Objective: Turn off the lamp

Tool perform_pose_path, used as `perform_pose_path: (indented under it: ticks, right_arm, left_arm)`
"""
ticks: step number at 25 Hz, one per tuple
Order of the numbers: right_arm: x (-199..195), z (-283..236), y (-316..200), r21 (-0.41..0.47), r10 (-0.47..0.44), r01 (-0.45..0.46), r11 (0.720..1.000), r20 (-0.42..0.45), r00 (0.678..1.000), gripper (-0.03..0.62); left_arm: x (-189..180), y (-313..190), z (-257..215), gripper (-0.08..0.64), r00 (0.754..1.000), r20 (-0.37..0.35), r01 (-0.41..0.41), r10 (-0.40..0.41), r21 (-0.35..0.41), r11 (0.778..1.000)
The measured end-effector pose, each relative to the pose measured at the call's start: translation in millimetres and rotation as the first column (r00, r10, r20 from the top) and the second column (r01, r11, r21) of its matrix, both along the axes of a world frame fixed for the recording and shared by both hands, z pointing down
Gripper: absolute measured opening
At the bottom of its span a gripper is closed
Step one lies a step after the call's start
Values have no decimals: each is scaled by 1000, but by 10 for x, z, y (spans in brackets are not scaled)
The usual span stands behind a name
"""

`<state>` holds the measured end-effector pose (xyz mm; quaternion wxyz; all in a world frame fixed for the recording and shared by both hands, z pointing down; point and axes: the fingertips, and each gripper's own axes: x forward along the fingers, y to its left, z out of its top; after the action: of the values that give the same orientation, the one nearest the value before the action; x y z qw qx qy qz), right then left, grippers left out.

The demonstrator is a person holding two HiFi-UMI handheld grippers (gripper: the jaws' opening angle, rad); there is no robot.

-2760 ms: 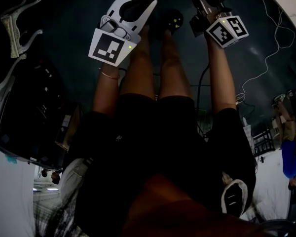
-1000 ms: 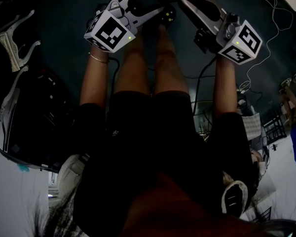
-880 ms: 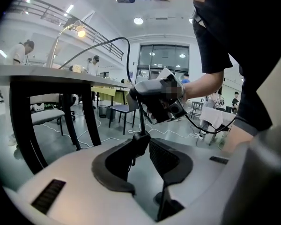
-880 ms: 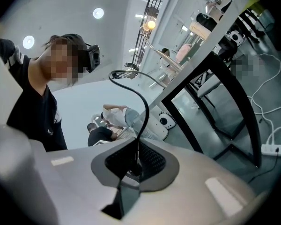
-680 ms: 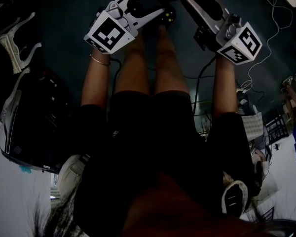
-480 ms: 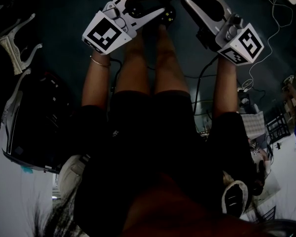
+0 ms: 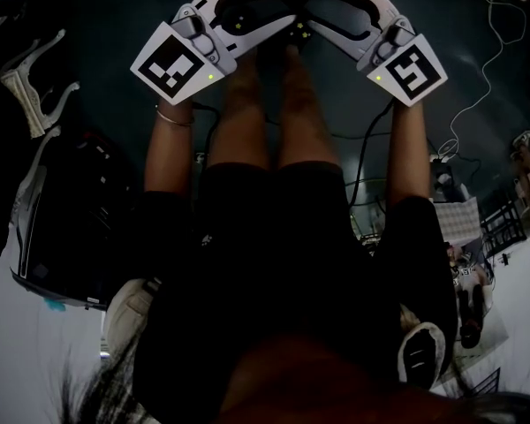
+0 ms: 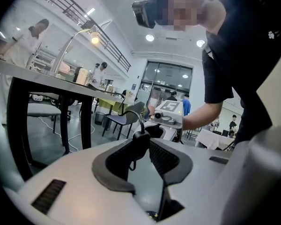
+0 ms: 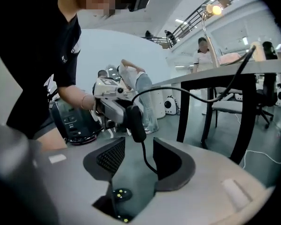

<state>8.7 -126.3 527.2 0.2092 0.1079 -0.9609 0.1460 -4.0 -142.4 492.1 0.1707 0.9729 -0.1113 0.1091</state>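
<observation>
Status: left gripper has its jaws closed on the black oblong inline switch of a thin black cord, pinched right at the tips. The right gripper has its jaws wide and they have just been opening; the cord runs down between them and the pads aren't pressing it. The 2 grippers face each other tip to tip above the person's legs.

The silver gooseneck desk lamp stands on the grey table, bulb lit, well apart from the switch.

Markings: black-and-white square markers on the left cube and right cube.

A dark waste bin sits on the floor beyond the table; can't tell its contents.
</observation>
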Motion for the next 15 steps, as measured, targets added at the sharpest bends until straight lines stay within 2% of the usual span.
perform_pose_path:
  ticks: [4, 10, 12, 15]
  right_arm:
    - [-146, 135, -16, 27, -17, 17, 999, -28, 999, 156]
    - [-192, 125, -110, 52, 43, -43, 998, 15, 999, 150]
    - [-172, 106, -124, 57, 56, -57, 997, 26, 998, 71]
    - [-172, 84, -129, 53, 65, -67, 996, 49, 997, 21]
  left_arm:
    - [-11, -6, -62, 112, 1000, -19, -8, 8, -1, 1000]
    - [-29, 14, -115, 112, 1000, -20, -19, 19, 7, 1000]
    - [-33, 17, -129, 112, 1000, -26, -16, 16, 3, 1000]
    - [-49, 4, -140, 112, 999, -38, -3, 3, -7, 1000]
